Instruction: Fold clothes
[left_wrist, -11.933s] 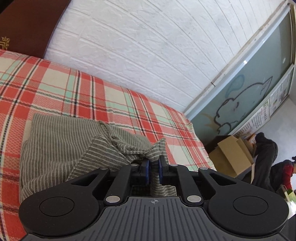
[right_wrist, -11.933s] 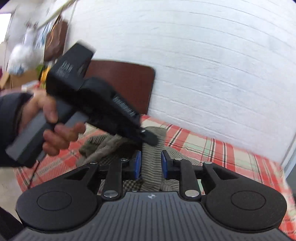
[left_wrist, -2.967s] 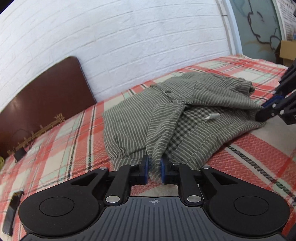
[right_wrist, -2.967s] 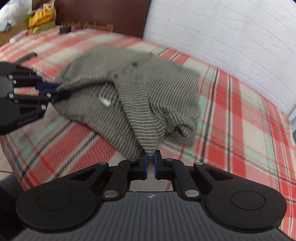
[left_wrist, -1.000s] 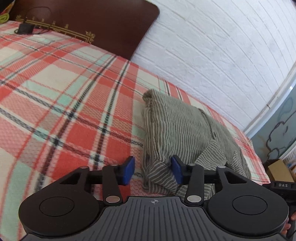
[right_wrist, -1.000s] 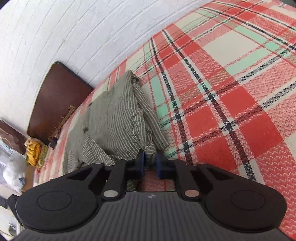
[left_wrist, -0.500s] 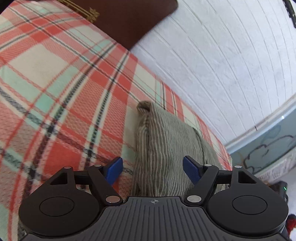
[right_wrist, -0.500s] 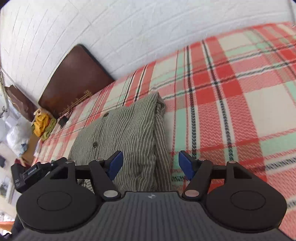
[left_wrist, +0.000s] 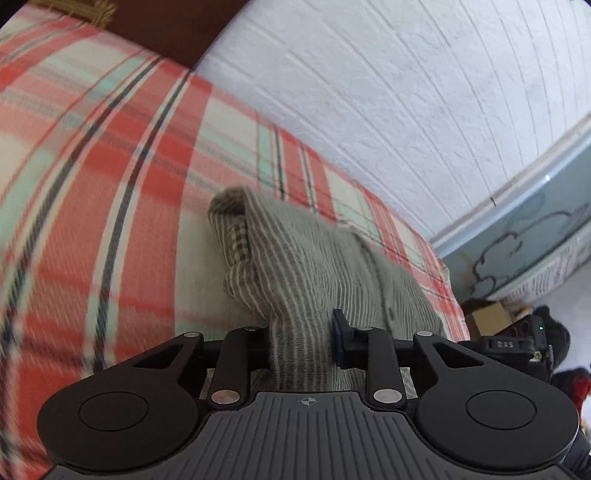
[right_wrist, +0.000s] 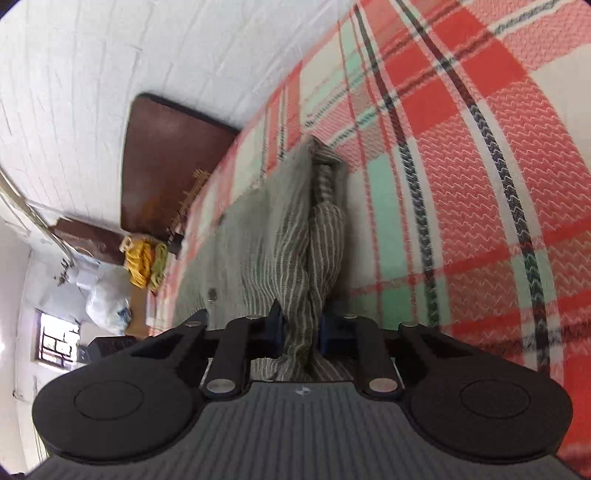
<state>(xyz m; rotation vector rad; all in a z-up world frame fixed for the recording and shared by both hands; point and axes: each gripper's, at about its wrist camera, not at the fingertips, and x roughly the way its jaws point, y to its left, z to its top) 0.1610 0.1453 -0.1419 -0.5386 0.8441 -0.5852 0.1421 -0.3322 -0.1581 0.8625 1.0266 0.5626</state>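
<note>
Two grippers: both are working on one striped shirt lying on a plaid bed, each at a near end of the folded bundle.

Left wrist view, shirt: the grey striped shirt (left_wrist: 314, 266) is lying folded into a thick bundle on the plaid bedcover (left_wrist: 110, 177), running from the near edge toward the white brick wall (left_wrist: 369, 92) at the far side.
Left wrist view, gripper: the left gripper (left_wrist: 301, 341) is closing its jaws, with a bunched near edge of the shirt between them; the right blue pad is touching cloth, the left one is hidden behind the fold.
Left wrist view, why: gathering several layers at once is probably meant to keep the fold from slipping apart when the bundle is carried or turned over.
Left wrist view, surroundings: a dark headboard (left_wrist: 159, 33) is showing at the far left, and the other gripper's black body (left_wrist: 513, 345) is sitting near, at the right.

Right wrist view, shirt: the same shirt (right_wrist: 295, 236) is stretching away from the camera as a long ridge on the bedcover (right_wrist: 461, 166), its layers stacked edge up.
Right wrist view, gripper: the right gripper (right_wrist: 301, 328) is closing too, its pads squeezing the near end of that ridge.
Right wrist view, why: holding the opposite end is likely matching the left grip, so the bundle is being kept taut and even.
Right wrist view, surroundings: yellow cloth (right_wrist: 142, 264) is lying beyond the bed at the far left, beside the headboard (right_wrist: 166, 147).
</note>
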